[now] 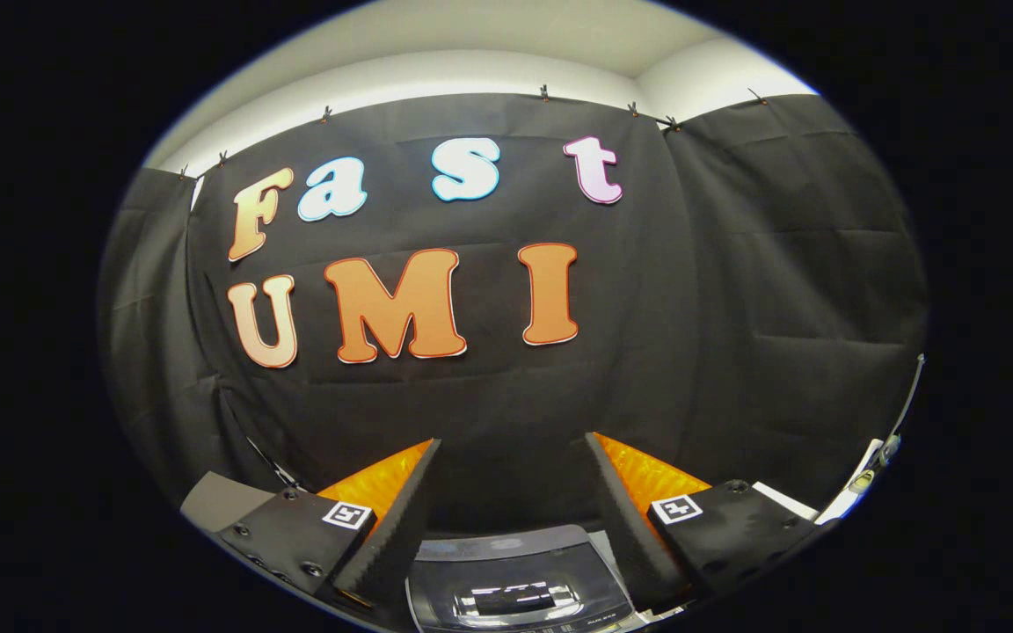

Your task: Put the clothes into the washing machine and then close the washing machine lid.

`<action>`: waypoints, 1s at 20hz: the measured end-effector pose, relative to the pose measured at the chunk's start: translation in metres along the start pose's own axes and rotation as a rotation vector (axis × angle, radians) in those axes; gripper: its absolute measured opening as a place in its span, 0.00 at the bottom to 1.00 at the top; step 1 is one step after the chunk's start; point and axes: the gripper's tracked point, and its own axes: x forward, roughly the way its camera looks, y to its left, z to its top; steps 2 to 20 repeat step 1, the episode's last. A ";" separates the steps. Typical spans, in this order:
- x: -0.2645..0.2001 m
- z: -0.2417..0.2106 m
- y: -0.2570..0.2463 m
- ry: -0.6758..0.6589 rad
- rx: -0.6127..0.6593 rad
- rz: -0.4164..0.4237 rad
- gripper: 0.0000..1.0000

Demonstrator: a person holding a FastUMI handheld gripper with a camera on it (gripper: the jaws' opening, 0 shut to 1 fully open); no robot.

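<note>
We hold the gripper (511, 457) with its fingers spread wide on nothing, aimed at the booth wall, while the washing machine lid (520, 580) lies flat and shut at six o'clock below, so we'd tilt down to check it.

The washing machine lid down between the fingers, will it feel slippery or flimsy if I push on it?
The washing machine lid looks glossy and mirrors the lights, so the fingers may well slide on it. It seems a rigid dark panel, probably stiff, not floppy. The gripper is open with nothing between its fingers.
</note>
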 end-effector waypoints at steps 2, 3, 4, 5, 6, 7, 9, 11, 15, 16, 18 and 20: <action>-0.001 0.000 -0.001 0.000 0.000 -0.003 1.00; -0.001 0.000 -0.001 0.000 0.000 -0.003 1.00; -0.001 0.000 -0.001 0.000 0.000 -0.003 1.00; -0.001 0.000 -0.001 0.000 0.000 -0.003 1.00; -0.001 0.000 -0.001 0.000 0.000 -0.003 1.00; -0.001 0.000 -0.001 0.000 0.000 -0.003 1.00; -0.001 0.000 -0.001 0.000 0.000 -0.003 1.00; -0.001 0.000 -0.001 0.000 0.000 -0.003 1.00; -0.001 0.000 -0.001 0.000 0.000 -0.003 1.00; -0.001 0.000 -0.001 0.000 0.000 -0.003 1.00; -0.001 0.000 -0.001 0.000 0.000 -0.003 1.00; -0.001 0.000 -0.001 0.000 0.000 -0.003 1.00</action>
